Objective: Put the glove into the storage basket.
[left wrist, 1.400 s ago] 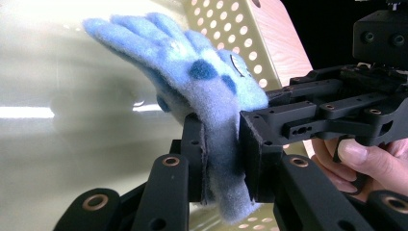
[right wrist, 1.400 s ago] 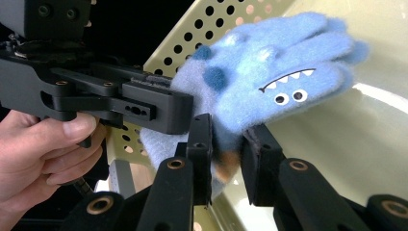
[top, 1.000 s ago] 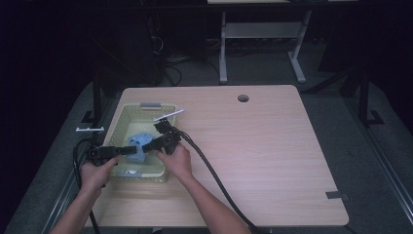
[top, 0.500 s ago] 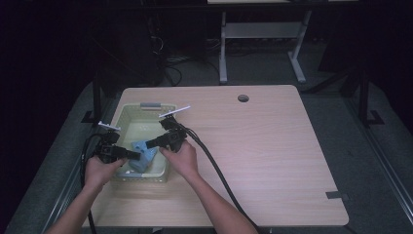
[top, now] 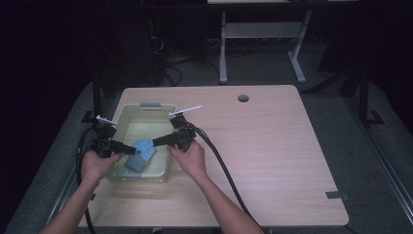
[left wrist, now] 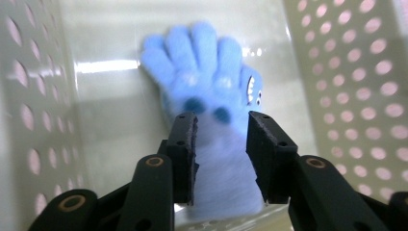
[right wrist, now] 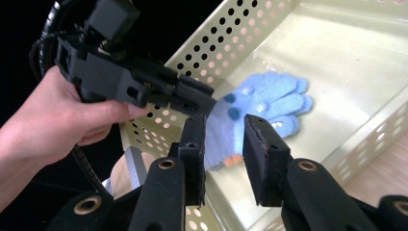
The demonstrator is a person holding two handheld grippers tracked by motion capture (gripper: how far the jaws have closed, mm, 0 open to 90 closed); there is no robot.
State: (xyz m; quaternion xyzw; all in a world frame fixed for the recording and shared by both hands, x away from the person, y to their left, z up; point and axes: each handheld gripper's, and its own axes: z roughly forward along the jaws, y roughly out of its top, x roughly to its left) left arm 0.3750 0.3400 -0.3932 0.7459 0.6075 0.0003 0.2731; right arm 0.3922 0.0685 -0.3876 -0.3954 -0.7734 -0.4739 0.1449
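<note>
Around the Work Table

We see a wooden table (top: 272, 161) with a round hole (top: 243, 98) near its far edge and a dark tape strip (top: 335, 195) at its right side. Beyond it we see a white metal frame (top: 258, 34) on grey carpet (top: 341, 102)

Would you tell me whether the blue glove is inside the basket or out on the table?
Inside: the blue glove lies flat on the floor of the perforated basket.
</note>
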